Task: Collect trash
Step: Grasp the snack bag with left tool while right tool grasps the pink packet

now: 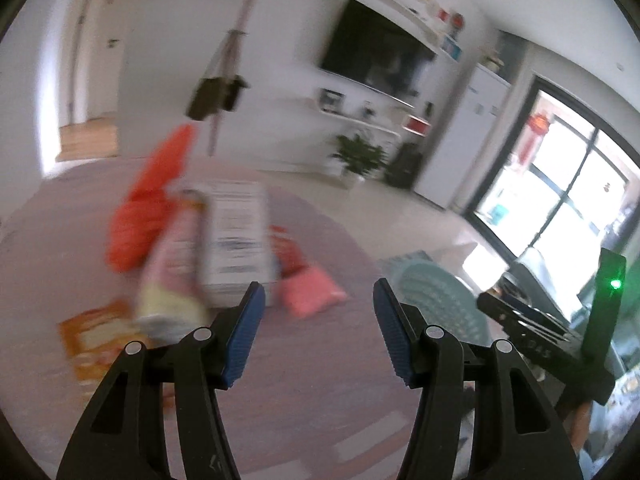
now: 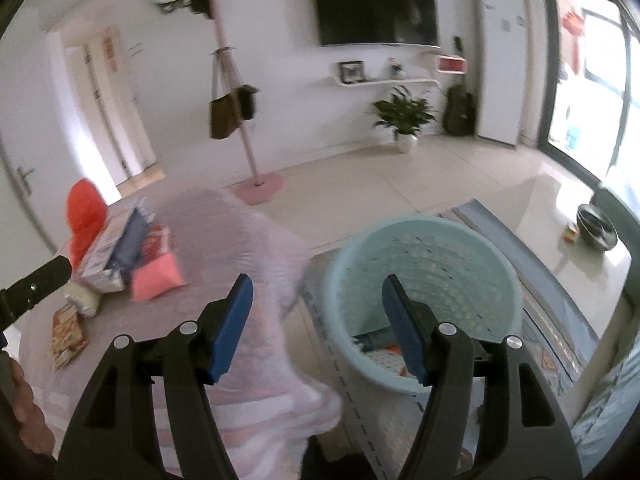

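Observation:
Trash lies on a round table with a pale pink cloth [image 1: 48, 264]: a red plastic bag [image 1: 148, 204], a white carton [image 1: 236, 236], a pink-and-yellow packet [image 1: 172, 280], a pink pouch [image 1: 310, 294] and an orange wrapper [image 1: 94, 336]. My left gripper [image 1: 318, 296] is open and empty above the table, just short of the pile. My right gripper [image 2: 316, 292] is open and empty, above the table edge and a pale blue basket [image 2: 424, 256] on the floor. The basket holds some trash at its bottom. The pile also shows in the right wrist view [image 2: 120, 256].
A pink coat stand [image 2: 244, 120] with a brown bag stands beyond the table. A potted plant [image 2: 404, 116] sits below the wall TV. A patterned rug [image 2: 560, 320] lies under the basket. A low table with a dark bowl [image 2: 596, 224] is at the right.

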Motion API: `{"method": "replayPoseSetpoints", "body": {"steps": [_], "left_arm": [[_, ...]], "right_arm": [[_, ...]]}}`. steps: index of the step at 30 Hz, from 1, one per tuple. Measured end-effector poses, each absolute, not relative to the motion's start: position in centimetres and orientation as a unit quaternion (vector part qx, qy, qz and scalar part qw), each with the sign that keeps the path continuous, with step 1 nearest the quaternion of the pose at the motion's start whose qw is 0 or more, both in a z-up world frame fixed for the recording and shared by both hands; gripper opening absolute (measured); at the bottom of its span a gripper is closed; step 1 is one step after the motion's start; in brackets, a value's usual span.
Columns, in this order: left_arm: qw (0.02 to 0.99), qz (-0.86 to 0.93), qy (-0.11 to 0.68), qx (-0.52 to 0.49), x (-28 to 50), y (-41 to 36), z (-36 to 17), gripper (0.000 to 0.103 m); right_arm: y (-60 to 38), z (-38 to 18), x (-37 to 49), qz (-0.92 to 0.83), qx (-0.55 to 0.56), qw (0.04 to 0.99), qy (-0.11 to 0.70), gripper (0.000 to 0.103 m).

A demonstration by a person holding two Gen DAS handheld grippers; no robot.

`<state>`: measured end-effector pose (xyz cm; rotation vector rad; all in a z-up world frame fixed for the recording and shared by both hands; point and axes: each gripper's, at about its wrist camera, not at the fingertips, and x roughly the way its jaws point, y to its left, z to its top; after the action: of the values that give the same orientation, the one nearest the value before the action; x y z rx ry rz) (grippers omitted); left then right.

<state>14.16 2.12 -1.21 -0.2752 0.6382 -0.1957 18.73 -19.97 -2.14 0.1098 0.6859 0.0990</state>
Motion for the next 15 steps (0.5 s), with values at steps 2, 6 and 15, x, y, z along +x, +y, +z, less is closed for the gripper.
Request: {"method": "replayPoseSetpoints", "body": {"steps": [2, 6, 15], "left_arm": [[0.937, -0.074, 0.314, -0.137, 13.3, 4.1, -1.4, 0.055], [0.946, -0.039, 0.308, -0.096, 10.9, 6.3, -2.2, 0.071], [0.926, -0.001, 0.371, -0.068, 11.0, 8.5, -5.5, 0.072]], "right_arm": [[-18.1, -2.1, 19.0, 0.065, 0.047, 0.937, 0.340, 0.064], [-14.9, -2.4, 19.6, 0.094, 0.041, 0.931, 0.350, 0.064], [-8.3, -4.6, 23.7, 0.138, 0.040, 0.905, 0.401, 0.064]]}}
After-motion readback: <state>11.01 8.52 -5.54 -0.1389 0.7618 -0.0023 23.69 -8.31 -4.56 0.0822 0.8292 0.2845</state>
